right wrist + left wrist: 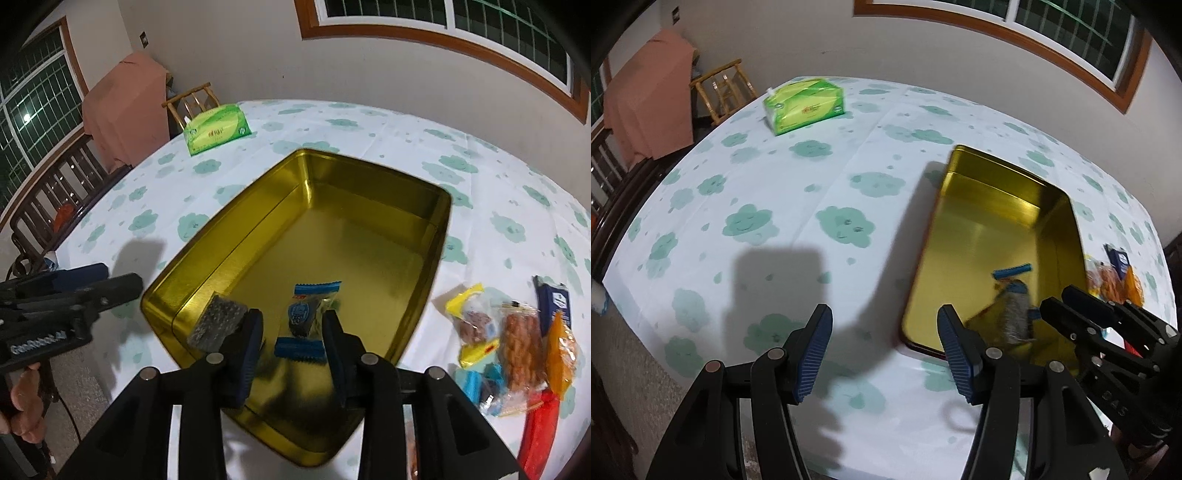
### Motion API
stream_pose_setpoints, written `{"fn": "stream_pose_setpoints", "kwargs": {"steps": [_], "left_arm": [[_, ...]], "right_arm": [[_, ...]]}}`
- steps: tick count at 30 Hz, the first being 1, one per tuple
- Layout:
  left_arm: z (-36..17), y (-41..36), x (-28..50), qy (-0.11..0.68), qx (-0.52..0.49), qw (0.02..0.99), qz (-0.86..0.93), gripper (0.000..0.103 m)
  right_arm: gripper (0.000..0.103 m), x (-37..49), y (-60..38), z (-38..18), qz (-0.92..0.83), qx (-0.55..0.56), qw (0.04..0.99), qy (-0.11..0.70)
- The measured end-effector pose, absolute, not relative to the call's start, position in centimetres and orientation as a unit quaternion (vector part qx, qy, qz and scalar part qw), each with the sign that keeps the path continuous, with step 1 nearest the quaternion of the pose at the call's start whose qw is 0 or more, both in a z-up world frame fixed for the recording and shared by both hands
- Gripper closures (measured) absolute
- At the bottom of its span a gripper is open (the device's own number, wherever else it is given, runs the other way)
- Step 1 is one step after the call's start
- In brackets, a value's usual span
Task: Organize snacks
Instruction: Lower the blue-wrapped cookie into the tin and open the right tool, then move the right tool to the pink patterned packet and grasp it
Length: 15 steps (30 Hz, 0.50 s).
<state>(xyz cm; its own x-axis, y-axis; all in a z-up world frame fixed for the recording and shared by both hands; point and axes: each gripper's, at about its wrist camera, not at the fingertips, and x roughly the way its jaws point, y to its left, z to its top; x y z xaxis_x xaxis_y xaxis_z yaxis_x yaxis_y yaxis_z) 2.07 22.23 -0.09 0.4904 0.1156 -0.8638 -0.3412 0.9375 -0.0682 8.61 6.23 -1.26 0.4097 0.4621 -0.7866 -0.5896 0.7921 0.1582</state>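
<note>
An open gold tin (369,192) stands on the cloud-print tablecloth. On its floor lies a blue-wrapped snack packet (308,314), between the fingers of my right gripper (293,343), whose pads stand apart from it. A grey dotted patch (218,325) shows beside that gripper's left finger; I cannot tell what it is. In the left wrist view the tin (982,240) is to the right, the packet (1012,273) is blurred, and the right gripper (1058,301) reaches in from the right. My left gripper (884,350) is open and empty over the cloth left of the tin.
Several loose snack packets (513,339) lie in a pile right of the tin, a red one (539,432) nearest. A green tissue box (216,129) sits at the far left of the table. A wooden chair (192,99) and a bench stand beyond the edge.
</note>
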Motion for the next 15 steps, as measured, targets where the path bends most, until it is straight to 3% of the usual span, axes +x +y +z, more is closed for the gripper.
{"fn": "stream_pose_setpoints", "kwargs": {"steps": [15], "left_arm": [[1.0, 11.9, 2.1, 0.494, -0.054, 0.867, 0.031, 0.048]], "right_arm": [[0.064, 4.1, -7.5, 0.6, 0.232, -0.071, 0.859, 0.451]]}}
